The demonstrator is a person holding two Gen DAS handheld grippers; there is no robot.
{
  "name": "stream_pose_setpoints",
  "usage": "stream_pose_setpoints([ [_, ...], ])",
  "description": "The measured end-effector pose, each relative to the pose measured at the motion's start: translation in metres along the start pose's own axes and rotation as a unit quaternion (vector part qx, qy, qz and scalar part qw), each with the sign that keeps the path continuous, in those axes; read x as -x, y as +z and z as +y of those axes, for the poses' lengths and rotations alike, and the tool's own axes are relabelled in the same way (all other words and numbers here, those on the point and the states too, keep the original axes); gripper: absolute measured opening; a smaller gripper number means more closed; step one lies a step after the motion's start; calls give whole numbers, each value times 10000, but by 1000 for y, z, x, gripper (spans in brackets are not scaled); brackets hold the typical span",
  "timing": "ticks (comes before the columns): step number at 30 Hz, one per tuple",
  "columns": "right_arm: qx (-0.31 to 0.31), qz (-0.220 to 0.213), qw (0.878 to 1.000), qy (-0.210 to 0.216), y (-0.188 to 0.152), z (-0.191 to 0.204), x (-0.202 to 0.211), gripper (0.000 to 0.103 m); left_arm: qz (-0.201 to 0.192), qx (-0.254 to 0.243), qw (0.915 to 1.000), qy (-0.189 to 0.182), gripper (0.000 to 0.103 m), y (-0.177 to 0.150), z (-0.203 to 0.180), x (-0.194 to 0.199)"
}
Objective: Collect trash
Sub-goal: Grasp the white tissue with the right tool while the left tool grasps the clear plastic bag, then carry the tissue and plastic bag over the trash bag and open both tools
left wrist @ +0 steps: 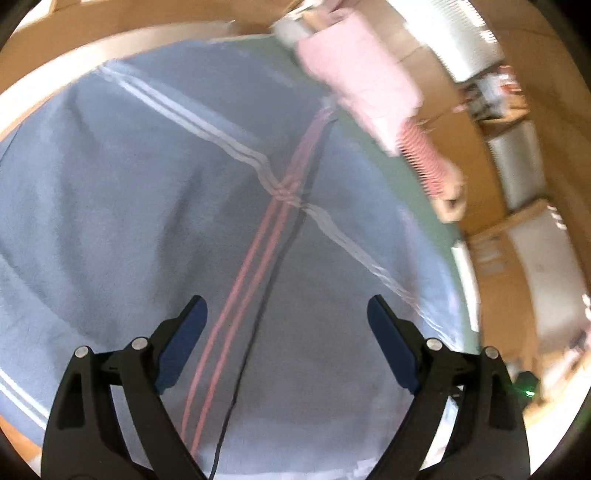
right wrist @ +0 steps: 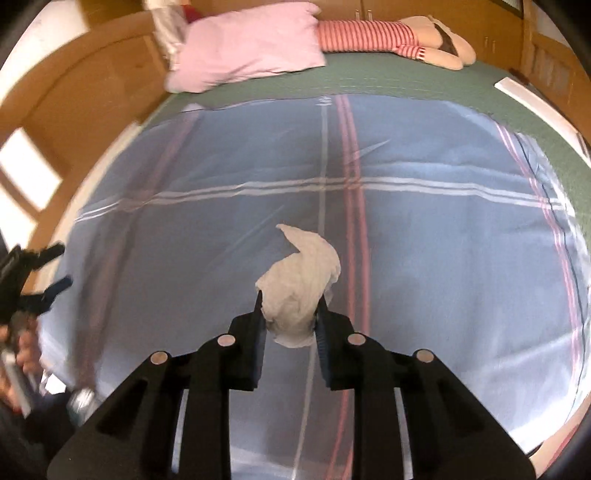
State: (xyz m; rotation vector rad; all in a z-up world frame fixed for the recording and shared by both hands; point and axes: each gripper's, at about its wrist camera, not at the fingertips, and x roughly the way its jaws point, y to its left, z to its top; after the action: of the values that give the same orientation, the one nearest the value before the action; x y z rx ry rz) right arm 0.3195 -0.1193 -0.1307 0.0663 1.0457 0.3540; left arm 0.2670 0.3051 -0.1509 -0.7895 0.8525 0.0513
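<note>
The right gripper had its fingers clenched on a crumpled white tissue. The wad sat squarely between the two pads, pinched at its lower half, and its twisted tail stuck out beyond the fingertips and curled off to their left. Under it and all around the fingers lay a blue blanket crossed by white and red stripes; whether the tissue hung clear of the cloth or brushed it I could not tell.

Far ahead of those fingers, past the blanket's edge, a strip of green sheet showed, and on it a pink pillow ahead and to the left, with a doll in a red-striped top lying just to the pillow's right. Wooden bed boards curved round to the left.

The left gripper hung over the same blanket with its fingers spread wide and nothing between them. A thin dark cord and a pair of red stripes ran across the cloth through the gap between them. From the right gripper's side, the left gripper showed well off to the left of the tissue, gripped in a hand, its picture blurred.
</note>
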Motion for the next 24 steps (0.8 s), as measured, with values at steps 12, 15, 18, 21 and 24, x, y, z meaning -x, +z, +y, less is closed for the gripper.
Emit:
stream_pose_setpoints([
  [12, -76, -111, 9994, 332, -72, 41, 31, 25, 1044, -3302, 9285, 1340, 92, -114, -52, 55],
  [15, -76, -181, 9992, 338, -80, 45, 38, 25, 1510, -3185, 9225, 1571, 92, -132, -55, 31],
  [18, -139, -274, 9987, 400, -90, 46, 51, 25, 1747, -3102, 9183, 1735, 92, -145, -49, 10],
  [21, -194, -371, 9984, 368, -94, 43, 58, 25, 1955, -3097, 9066, 2094, 52, -151, -40, -10],
  [24, -232, -485, 9979, 347, -99, 41, 65, 25, 1548, -3237, 9132, 1931, 46, -149, -49, -1],
])
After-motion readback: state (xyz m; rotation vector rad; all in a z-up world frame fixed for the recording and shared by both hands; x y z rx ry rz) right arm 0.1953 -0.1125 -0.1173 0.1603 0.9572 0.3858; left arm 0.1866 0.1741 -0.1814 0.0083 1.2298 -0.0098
